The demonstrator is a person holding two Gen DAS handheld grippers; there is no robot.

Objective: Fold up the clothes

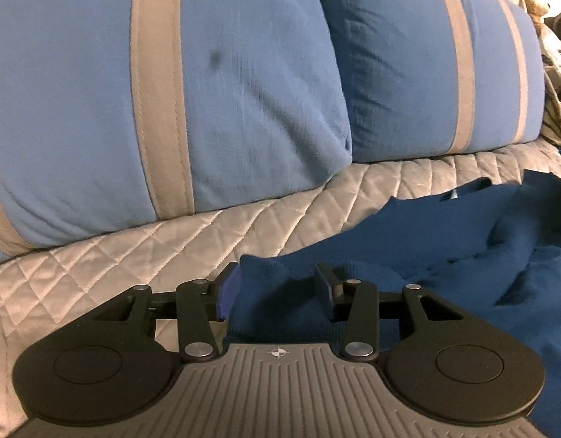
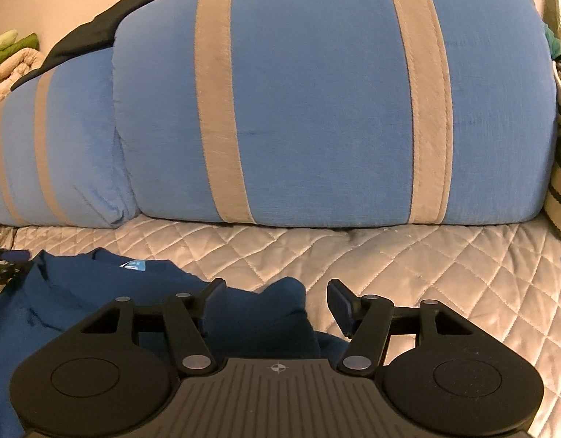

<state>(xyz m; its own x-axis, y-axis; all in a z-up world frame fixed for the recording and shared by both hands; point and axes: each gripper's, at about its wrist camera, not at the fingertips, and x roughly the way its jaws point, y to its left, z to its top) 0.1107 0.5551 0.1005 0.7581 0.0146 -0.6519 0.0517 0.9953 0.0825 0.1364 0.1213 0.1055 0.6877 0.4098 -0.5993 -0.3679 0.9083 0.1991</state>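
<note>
Navy garment (image 1: 444,255), rumpled, spread on quilted cover (image 1: 134,255)

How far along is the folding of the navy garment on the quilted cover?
Early stage. Done: the navy garment lies on the quilted cover, but rumpled, with no neat fold visible. In hand: the left gripper and right gripper each have open jaws around a bunched edge, not clamped. Left: grip, flatten and make the folds.

Left gripper (image 1: 277,288) low, level, jaws spread apart. Right gripper (image 2: 275,303) likewise, jaws spread.
</note>
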